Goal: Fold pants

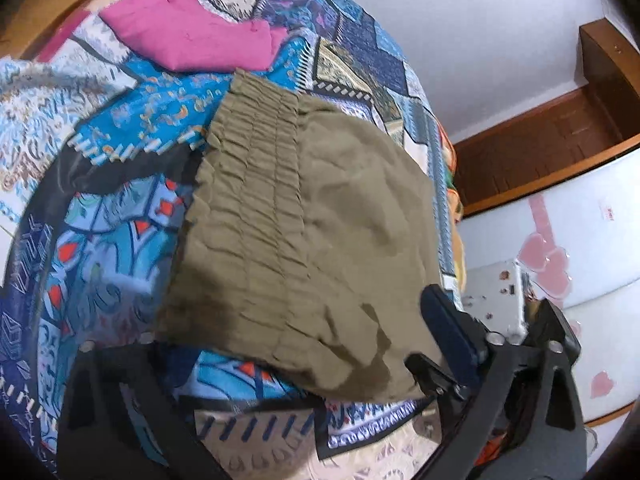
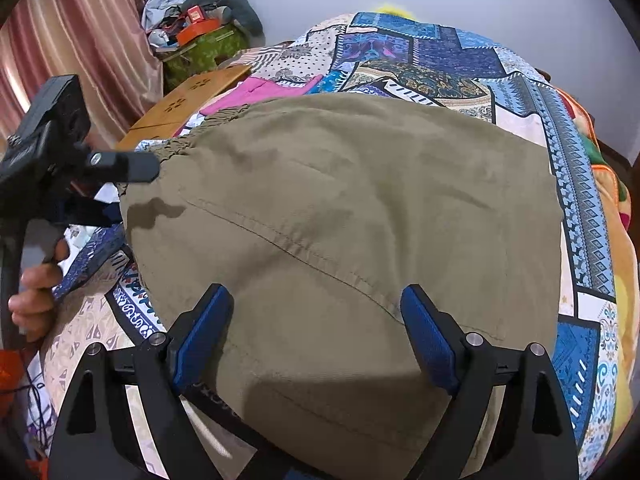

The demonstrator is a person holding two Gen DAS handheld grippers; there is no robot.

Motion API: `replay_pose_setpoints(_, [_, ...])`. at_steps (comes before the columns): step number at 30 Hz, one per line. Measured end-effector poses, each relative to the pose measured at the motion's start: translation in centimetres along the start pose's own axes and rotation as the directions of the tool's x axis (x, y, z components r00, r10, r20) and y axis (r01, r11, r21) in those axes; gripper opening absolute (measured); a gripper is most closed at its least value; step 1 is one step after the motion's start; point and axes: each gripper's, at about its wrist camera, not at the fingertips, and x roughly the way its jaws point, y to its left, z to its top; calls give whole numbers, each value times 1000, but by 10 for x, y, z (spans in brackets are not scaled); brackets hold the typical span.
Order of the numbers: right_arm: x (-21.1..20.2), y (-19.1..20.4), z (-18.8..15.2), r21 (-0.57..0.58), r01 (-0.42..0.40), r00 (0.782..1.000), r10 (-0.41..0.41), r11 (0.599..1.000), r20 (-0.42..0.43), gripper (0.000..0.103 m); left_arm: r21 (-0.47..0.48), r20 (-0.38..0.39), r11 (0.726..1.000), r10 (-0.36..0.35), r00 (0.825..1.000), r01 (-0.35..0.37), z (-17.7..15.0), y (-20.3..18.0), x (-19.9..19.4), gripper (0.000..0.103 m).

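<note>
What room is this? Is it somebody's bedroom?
Most likely a bedroom. The khaki pants lie on a patchwork bedspread, a pink curtain hangs beside it, and a folded pink cloth rests farther up the bed.

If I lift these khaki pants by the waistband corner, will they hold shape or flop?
The khaki pants will probably flop: thin fabric, creased, draping over the patchwork bedspread. The gathered elastic waistband may stretch and bunch. They look light, so pushing likely wrinkles rather than slides them.
</note>
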Motion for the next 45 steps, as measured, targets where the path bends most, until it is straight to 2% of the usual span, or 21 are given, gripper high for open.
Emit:
replay_pose_setpoints(1, [0,0,0,1,-3,1000,3,1000,0,87,6,8,1000,22,1000,-22,1,0,1,83])
replay_pose_setpoints(3, [0,0,0,3,-5,1000,5,1000,3,87,29,37,993,111,993,-112,2,-3,0,54])
replay_pose_setpoints(6, [-1,0,0,6,-9,1000,9,1000,7,87,65,69,984,162,984,-167,2,-5,1,43])
replay_pose_setpoints(10, [-6,-1,-2,17,-7,1000,6,1000,14,85,152,127,956,234,964,-252,-5,-17,-5,40])
replay_pose_setpoints(13, [-12,-4,-7,35,-8,1000,7,999,20,85,227,183,915,296,937,-333,-13,-25,-15,40])
replay_pose_setpoints(16, [-21,-6,-14,43,-11,1000,10,999,26,85,263,250,866,364,897,-425,-19,-29,-34,40])
replay_pose_setpoints(22, [-37,-17,-30,68,20,1000,-21,998,18,85,257,388,777,462,798,-575,-25,-30,-77,39])
replay_pose_setpoints(24, [-41,-25,-36,103,24,1000,-25,994,14,85,260,413,759,472,779,-597,-25,-33,-87,39])
replay_pose_setpoints(27, [-49,-34,-42,155,-9,1000,7,988,19,85,273,440,741,471,765,-613,-29,-46,-93,39])
replay_pose_setpoints(30, [-52,-32,-47,164,3,1000,-7,986,21,85,294,472,741,437,765,-604,-34,-67,-96,37])
replay_pose_setpoints(33, [-49,-32,-51,182,-4,1000,1,983,18,84,344,503,736,380,776,-584,-39,-97,-99,34])
replay_pose_setpoints(37, [-47,-33,-54,191,-12,1000,7,982,26,84,427,495,747,278,823,-509,-44,-135,-98,31])
replay_pose_setpoints(41, [-49,-36,-56,213,-16,999,7,977,43,84,511,467,728,211,858,-457,-50,-170,-83,30])
replay_pose_setpoints(42, [-51,-36,-56,220,-13,999,2,975,49,84,535,449,723,194,872,-437,-52,-179,-76,30])
replay_pose_setpoints(45, [-60,-40,-57,252,-6,996,-16,968,84,84,582,408,710,168,898,-397,-58,-197,-57,29])
